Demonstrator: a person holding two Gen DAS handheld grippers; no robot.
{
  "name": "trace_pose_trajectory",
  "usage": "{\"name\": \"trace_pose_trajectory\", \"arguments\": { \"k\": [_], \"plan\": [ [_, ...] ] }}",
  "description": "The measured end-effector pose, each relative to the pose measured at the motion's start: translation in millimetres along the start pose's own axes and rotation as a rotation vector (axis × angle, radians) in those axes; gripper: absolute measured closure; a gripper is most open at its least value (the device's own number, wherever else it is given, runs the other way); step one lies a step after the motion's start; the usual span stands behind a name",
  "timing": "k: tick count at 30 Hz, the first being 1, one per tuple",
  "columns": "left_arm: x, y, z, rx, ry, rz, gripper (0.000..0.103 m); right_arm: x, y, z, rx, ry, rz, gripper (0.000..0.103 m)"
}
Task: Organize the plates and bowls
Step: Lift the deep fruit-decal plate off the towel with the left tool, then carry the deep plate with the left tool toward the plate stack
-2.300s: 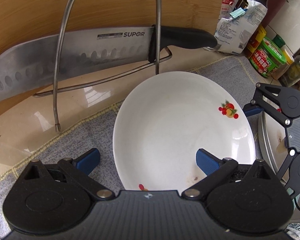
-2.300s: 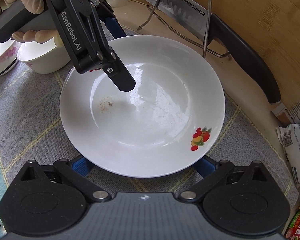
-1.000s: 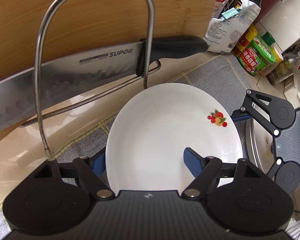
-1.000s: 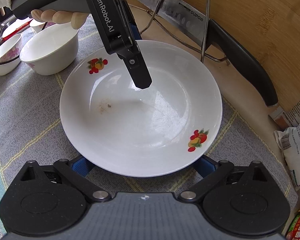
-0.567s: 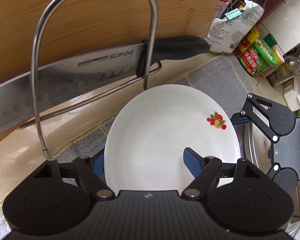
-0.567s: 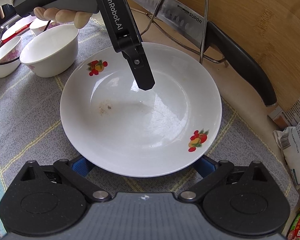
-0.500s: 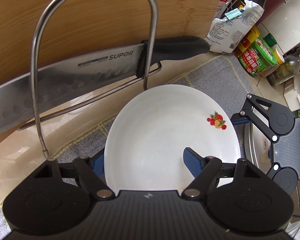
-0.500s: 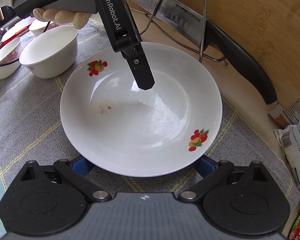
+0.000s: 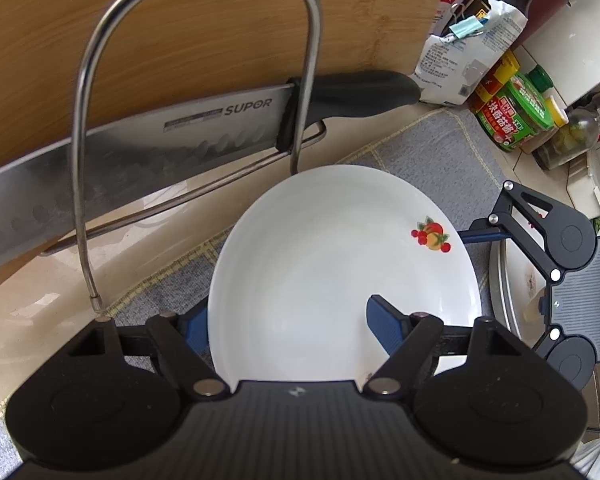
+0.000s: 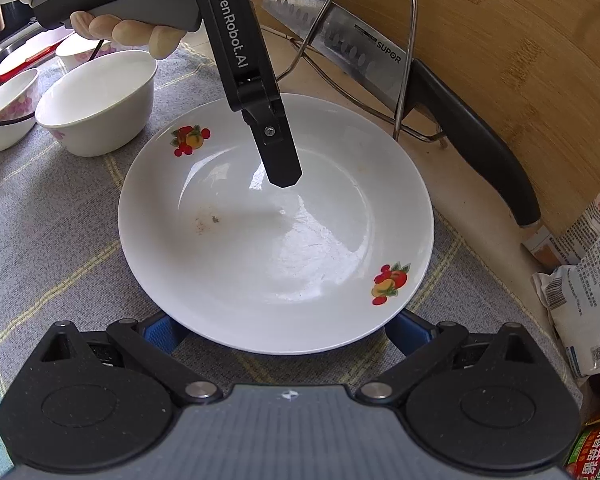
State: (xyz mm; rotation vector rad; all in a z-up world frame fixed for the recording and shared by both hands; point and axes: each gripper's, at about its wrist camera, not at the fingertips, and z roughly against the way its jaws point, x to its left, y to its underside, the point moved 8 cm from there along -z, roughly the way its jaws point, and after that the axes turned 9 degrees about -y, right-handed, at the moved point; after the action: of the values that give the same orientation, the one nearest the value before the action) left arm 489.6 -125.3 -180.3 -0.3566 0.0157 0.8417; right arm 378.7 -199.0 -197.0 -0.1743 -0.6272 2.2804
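Plate (image 10: 276,248) apparently gripped at rim by left tool (image 9: 290,326).

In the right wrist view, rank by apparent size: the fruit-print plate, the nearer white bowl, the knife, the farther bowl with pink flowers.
1. plate, clearly largest.
2. knife, long but slim.
3. nearer white bowl.
4. pink-flowered bowl, smallest, though cut off by the frame edge and farther away, so unsure.

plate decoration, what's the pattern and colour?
White plate with two small red, yellow and green fruit motifs on the rim. Clearest in the right wrist view.
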Motion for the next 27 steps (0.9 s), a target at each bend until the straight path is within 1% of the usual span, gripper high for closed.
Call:
{"name": "trace_pose_trajectory", "arguments": {
  "k": [6,11,18,27],
  "plan": [
    [1.8,0.5,1.0,-0.002,0.008,-0.006,0.026,-3.2,0.3,-1.6,-0.005,-0.032,-0.002,0.000],
    [2.5,0.1,1.2,-0.001,0.017,0.000,0.025,-6.3,2.2,-2.8,-0.029,-0.064,-0.017,0.000],
    [1.9,0.6,1.8,-0.007,0.016,-0.009,0.025,-2.3,4.7,0.4,-0.058,-0.048,-0.015,0.000],
    [1.9,2.6,3.3,-0.009,-0.011,-0.010,0.025,-2.1,-0.5,5.6,-0.076,-0.030,-0.016,0.000]
  ]
}}
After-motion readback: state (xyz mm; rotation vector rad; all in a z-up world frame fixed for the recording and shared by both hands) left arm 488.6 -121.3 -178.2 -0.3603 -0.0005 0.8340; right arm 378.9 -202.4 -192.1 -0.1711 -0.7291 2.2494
